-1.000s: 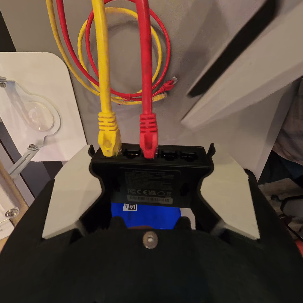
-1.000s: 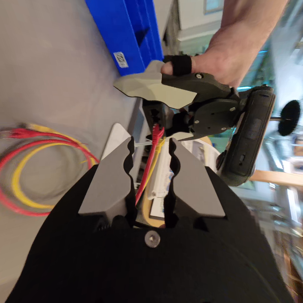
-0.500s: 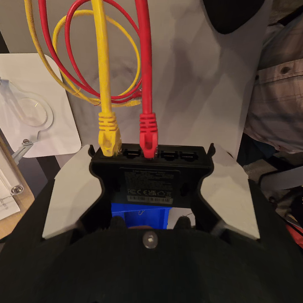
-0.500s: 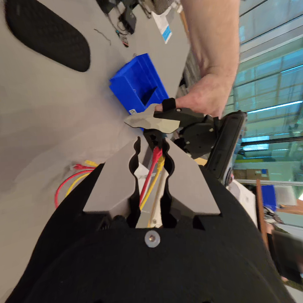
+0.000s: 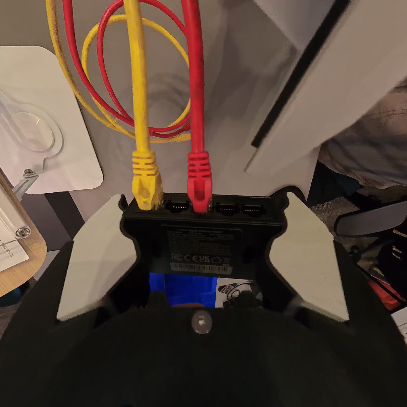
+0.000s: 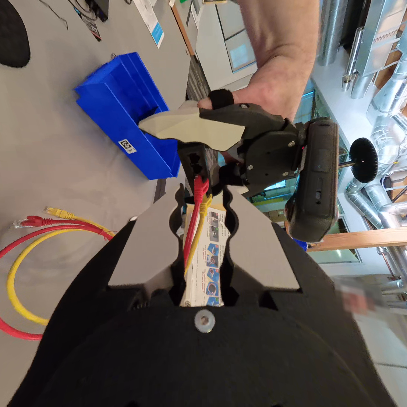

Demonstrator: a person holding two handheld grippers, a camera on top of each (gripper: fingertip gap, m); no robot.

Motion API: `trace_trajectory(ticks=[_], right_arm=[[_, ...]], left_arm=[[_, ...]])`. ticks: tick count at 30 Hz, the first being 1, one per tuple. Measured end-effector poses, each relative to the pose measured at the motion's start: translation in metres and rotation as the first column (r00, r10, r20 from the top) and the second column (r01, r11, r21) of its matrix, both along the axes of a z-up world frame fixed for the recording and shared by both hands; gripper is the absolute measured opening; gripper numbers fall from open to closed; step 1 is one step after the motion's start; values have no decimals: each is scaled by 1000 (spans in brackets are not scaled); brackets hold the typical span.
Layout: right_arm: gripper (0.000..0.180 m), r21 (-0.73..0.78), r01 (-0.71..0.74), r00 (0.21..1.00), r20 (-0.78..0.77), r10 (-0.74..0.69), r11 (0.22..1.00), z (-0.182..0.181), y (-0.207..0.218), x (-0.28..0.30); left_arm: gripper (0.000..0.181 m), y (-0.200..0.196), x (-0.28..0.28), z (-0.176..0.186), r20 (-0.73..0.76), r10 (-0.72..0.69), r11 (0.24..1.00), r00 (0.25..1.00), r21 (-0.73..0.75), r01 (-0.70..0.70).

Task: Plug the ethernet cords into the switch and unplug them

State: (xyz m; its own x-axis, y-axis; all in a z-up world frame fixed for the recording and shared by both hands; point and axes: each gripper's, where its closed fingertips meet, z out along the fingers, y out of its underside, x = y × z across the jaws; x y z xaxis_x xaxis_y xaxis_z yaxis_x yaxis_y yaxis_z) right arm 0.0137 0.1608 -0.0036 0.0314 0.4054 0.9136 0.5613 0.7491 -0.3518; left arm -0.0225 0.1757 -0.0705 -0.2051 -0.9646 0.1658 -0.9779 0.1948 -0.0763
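Note:
My left gripper [image 5: 203,198] is shut on the black switch [image 5: 202,246] and holds it by its sides, above the table. The yellow cord's plug [image 5: 146,185] sits in the leftmost port and the red cord's plug [image 5: 199,182] two ports over. The other ports are bare. In the right wrist view my right gripper [image 6: 203,191] is open just short of the switch [image 6: 195,163]. The red plug [image 6: 199,187] and yellow plug [image 6: 206,203] lie between its fingers, which do not pinch them. The cords' loose red end [image 6: 33,221] and yellow end [image 6: 56,211] lie on the table.
A blue bin [image 6: 123,105] stands on the grey table behind the switch. A person's hand [image 6: 275,72] holds the left gripper. A white plate with a clear bracket [image 5: 39,123] lies at the left. A printed sheet [image 6: 209,253] lies under the right gripper's fingers. About 7 cm separates my left fingertips from my right.
The right gripper's view has swung round and the switch now shows closer and sharper, with both cords still between its fingers. The left gripper keeps its hold; both plugs stay in.

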Motion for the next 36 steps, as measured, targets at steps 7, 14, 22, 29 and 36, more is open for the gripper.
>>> trace_trajectory(ticks=[7, 14, 22, 29, 36], right_arm=[[25, 44, 43, 999, 31, -44, 998, -6, 9, -5], [18, 62, 39, 999, -4, -39, 997, -4, 13, -10], [16, 62, 40, 999, -3, -40, 997, -5, 14, -13], [13, 85, 56, 998, 11, -57, 995, -4, 14, -11], [21, 74, 29, 1000, -6, -28, 997, -2, 11, -9]], left_arm=[[126, -4, 2, 7, -37, 31, 1000, 999, 3, -31], [126, -12, 4, 11, -72, 25, 1000, 997, 3, -25], [126, -13, 4, 10, -104, 42, 999, 994, 5, -41], [126, -15, 5, 11, -122, 43, 999, 992, -3, -43], [126, -14, 8, 13, -122, 40, 999, 992, -1, -40]])
